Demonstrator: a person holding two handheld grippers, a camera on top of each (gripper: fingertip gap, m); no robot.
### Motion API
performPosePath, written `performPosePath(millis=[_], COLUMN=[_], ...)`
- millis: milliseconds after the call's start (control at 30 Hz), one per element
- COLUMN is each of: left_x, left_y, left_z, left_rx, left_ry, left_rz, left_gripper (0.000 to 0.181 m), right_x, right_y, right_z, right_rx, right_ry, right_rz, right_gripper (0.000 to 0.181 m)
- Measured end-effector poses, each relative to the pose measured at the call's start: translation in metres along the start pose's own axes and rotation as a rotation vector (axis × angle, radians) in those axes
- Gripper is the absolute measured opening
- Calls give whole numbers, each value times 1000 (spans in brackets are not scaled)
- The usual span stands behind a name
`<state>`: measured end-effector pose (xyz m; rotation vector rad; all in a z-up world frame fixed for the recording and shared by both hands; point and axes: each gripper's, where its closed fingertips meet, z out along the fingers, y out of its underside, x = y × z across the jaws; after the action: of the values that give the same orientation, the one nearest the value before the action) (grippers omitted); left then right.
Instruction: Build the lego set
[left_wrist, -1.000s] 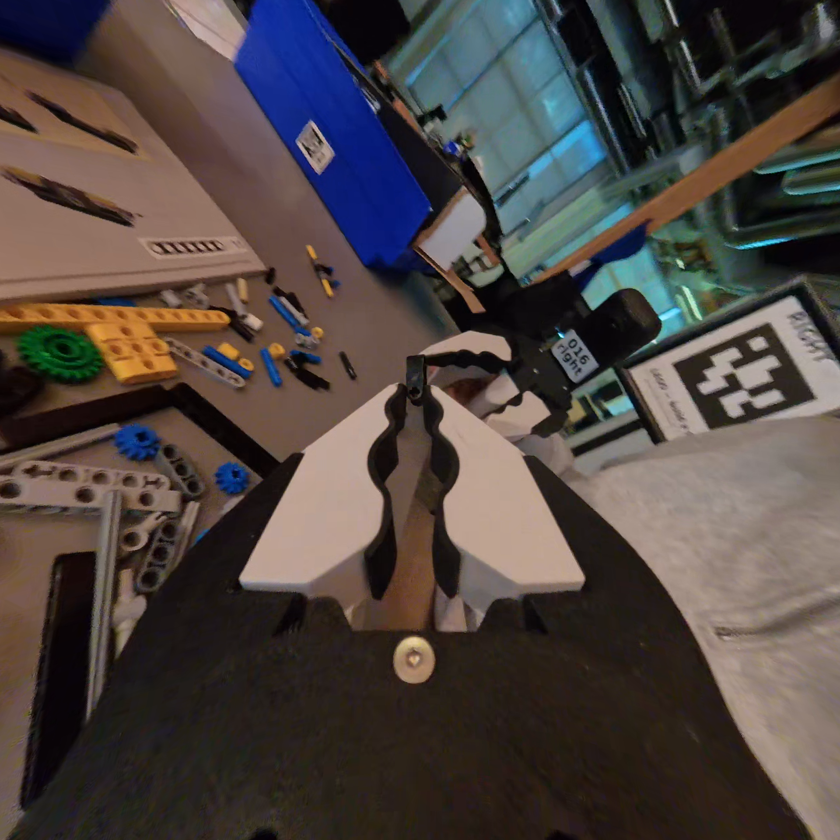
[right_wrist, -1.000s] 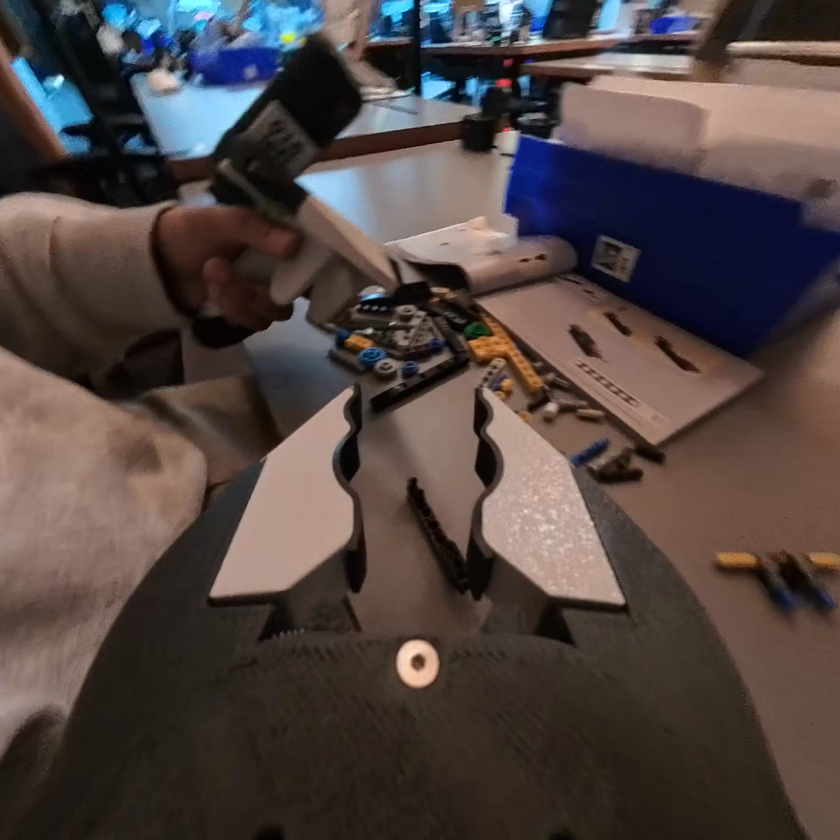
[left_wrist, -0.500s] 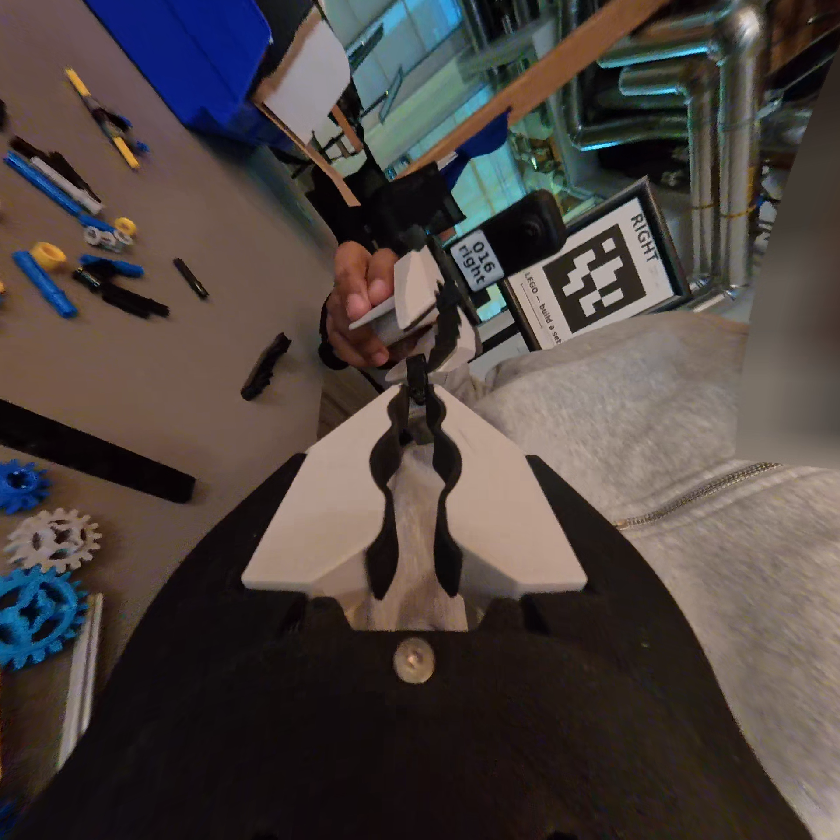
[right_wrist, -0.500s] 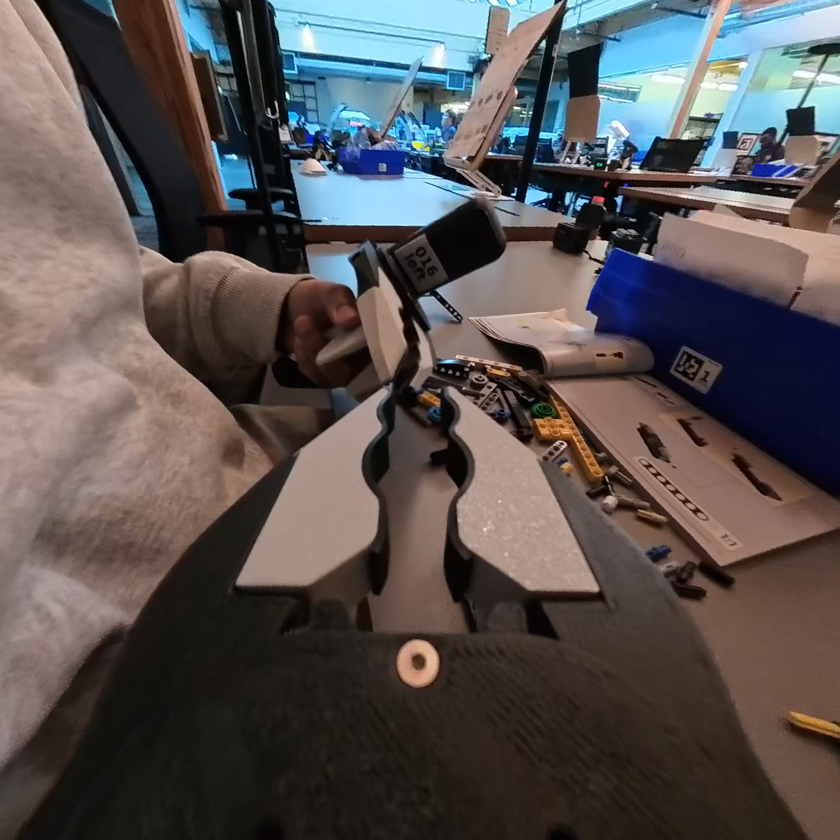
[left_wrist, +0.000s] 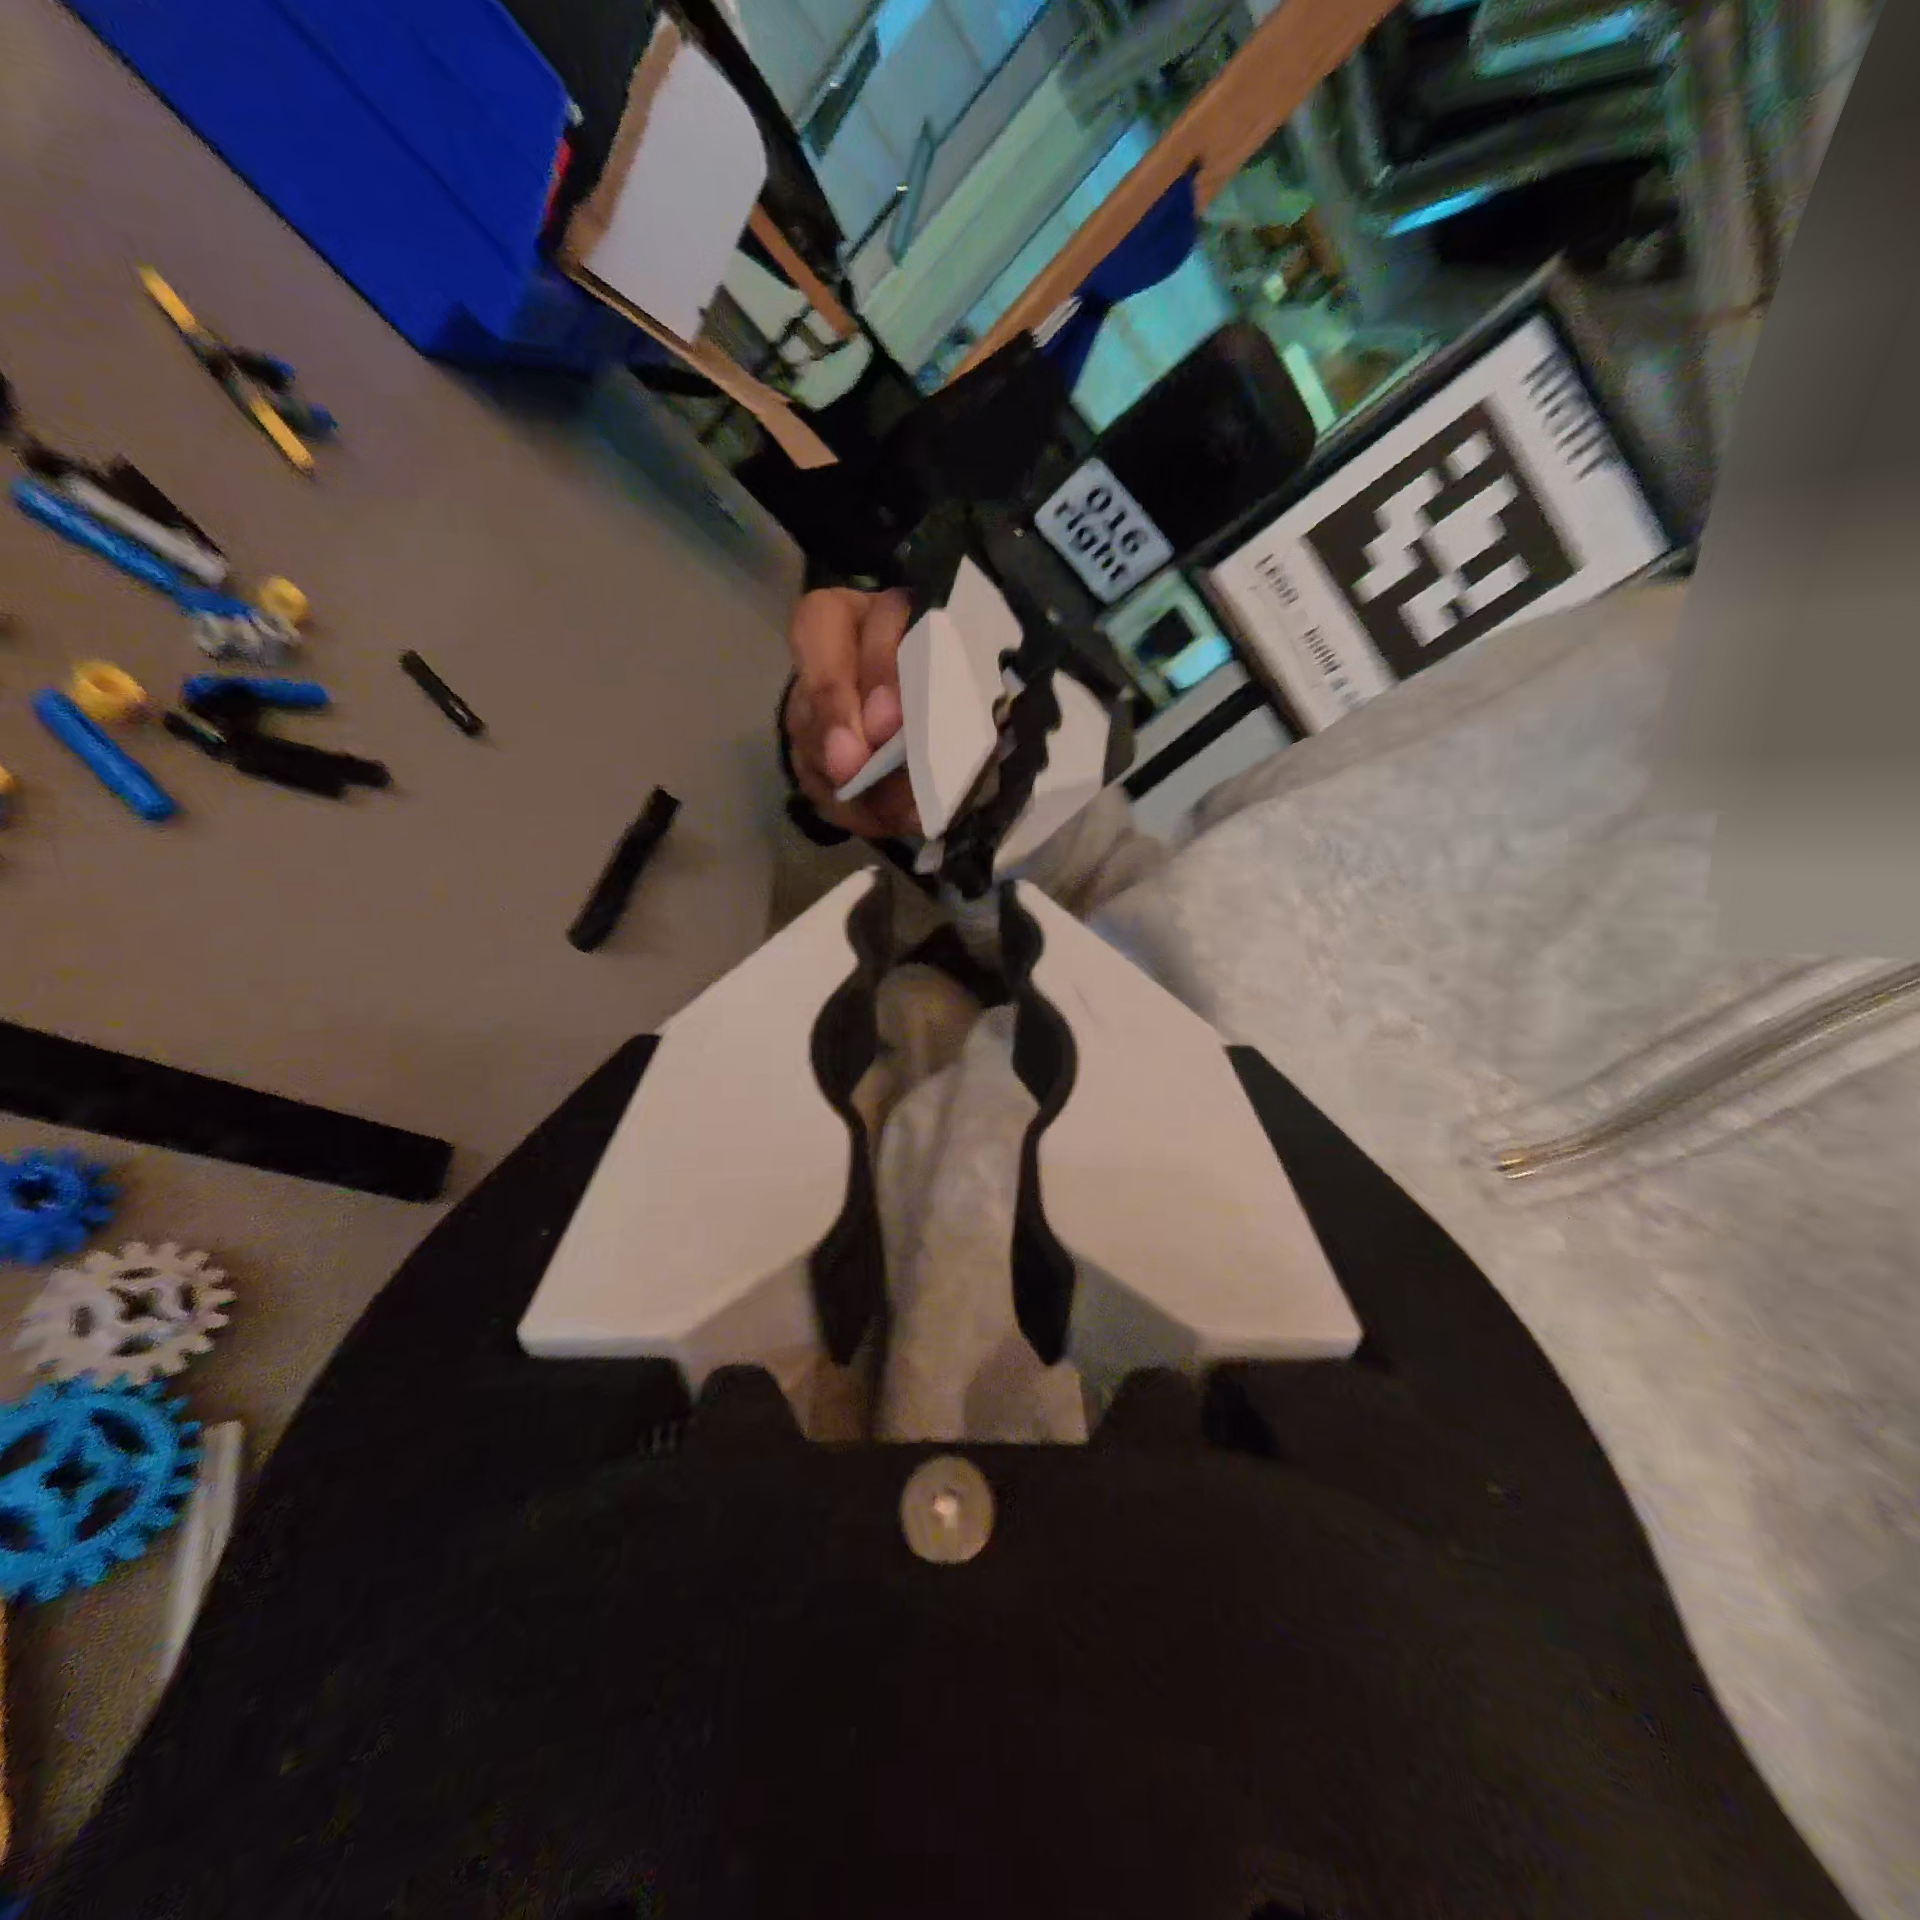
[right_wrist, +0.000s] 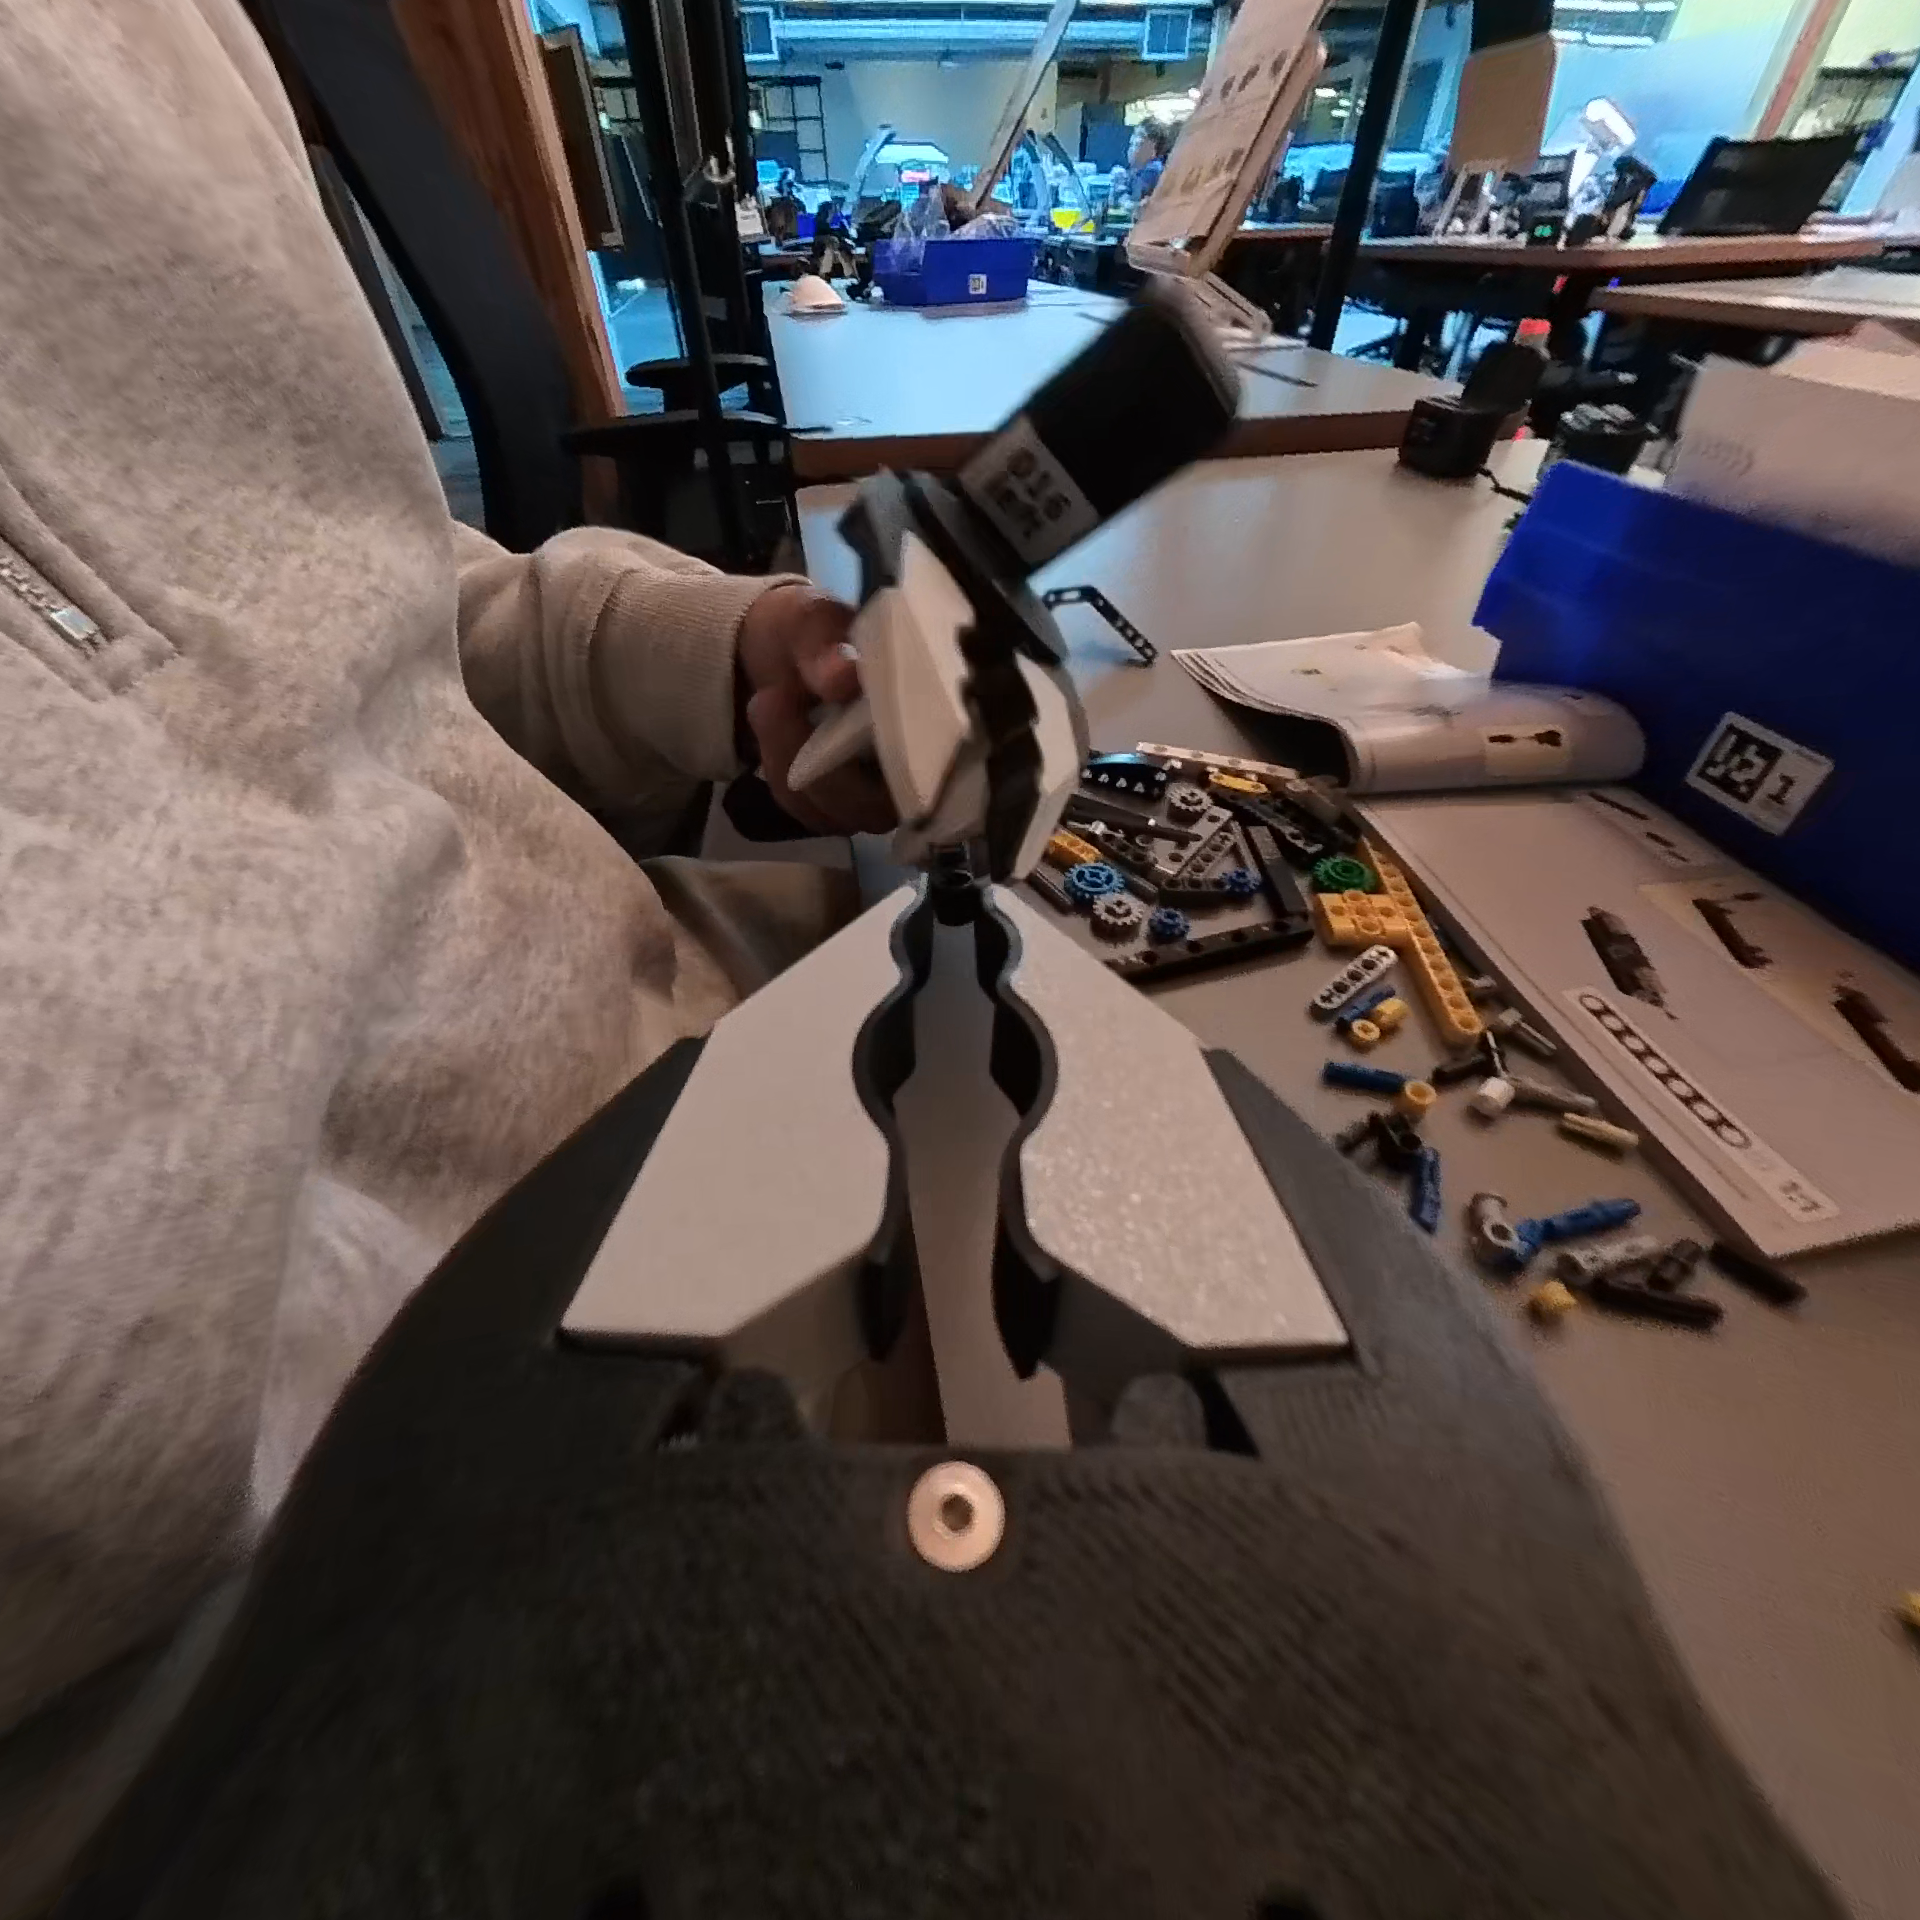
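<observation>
left wrist: blue gears | right wrist: yellow beam, booklet

my two sets of jaws meet tip to tip above my lap, so neither has room to go forward. my grey sweater blocks the near side. bare worktop lies open around a lone black beam. farther off, the parts pile, the booklet and the blue bin crowd the way.
</observation>
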<state>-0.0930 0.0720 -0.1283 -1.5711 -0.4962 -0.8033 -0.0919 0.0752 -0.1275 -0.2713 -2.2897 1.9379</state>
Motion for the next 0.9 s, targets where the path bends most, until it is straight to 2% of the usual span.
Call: performPosePath(millis=[133, 267, 333, 500, 700, 900], left_x=[-5, -11, -14, -26, -37, -38], left_y=[7, 11, 15, 27, 37, 40], left_z=[3, 15, 22, 36, 37, 38], left_rx=[-65, -110, -158, -283, -382, -391], left_ry=[-163, -261, -305, -375, -404, -396], left_rz=[264, 381, 442, 523, 543, 559], left_gripper=[27, 26, 24, 23, 20, 15], right_x=[13, 26, 21, 10, 2, 0], right_y=[6, 22, 25, 55, 55, 53], right_z=[-34, -65, -61, -36, -21, -17], right_rx=[-63, -149, -173, -350, -292, -272], right_ry=[46, 102, 78, 50, -3, -19], right_rz=[60, 102, 112, 47, 56, 67], right_gripper=[6, 6, 6, 6, 6, 6])
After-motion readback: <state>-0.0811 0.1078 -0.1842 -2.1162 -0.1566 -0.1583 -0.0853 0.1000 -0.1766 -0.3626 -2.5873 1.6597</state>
